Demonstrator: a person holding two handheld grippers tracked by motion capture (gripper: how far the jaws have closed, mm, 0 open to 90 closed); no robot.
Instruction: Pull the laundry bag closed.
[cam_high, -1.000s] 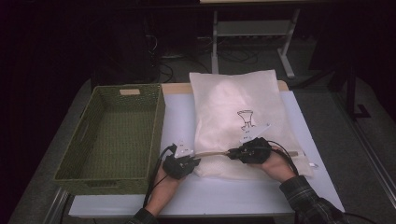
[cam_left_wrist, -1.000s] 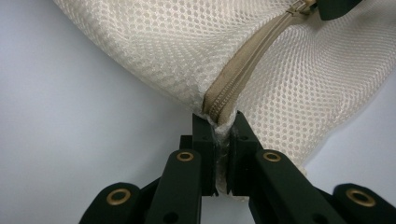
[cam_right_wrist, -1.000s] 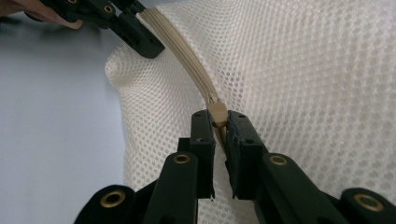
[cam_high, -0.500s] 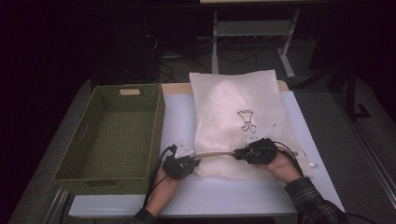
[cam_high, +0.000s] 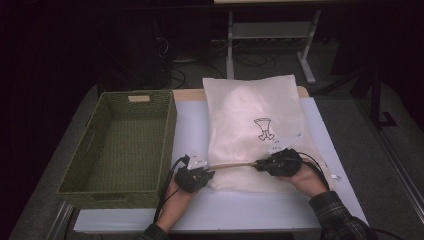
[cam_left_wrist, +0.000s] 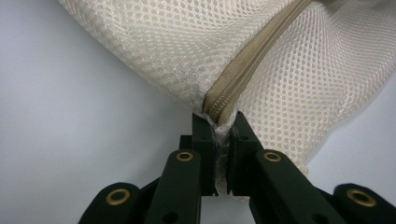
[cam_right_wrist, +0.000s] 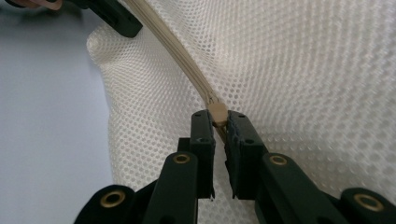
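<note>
Pinching zipper pull (cam_right_wrist: 217, 113) (seemingly), right hand-held gripper (cam_right_wrist: 219, 122)

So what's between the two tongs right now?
A taut stretch of the beige zipper along the mesh bag's near edge. In the high view it runs from the left tongs to the right tongs, with nothing else between them.

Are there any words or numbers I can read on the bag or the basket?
No words or numbers can be read.
Mesh bag: a small dark drawing, no letters to make out.
Basket: a pale tag on the far wall, too small and blurred to read.
</note>
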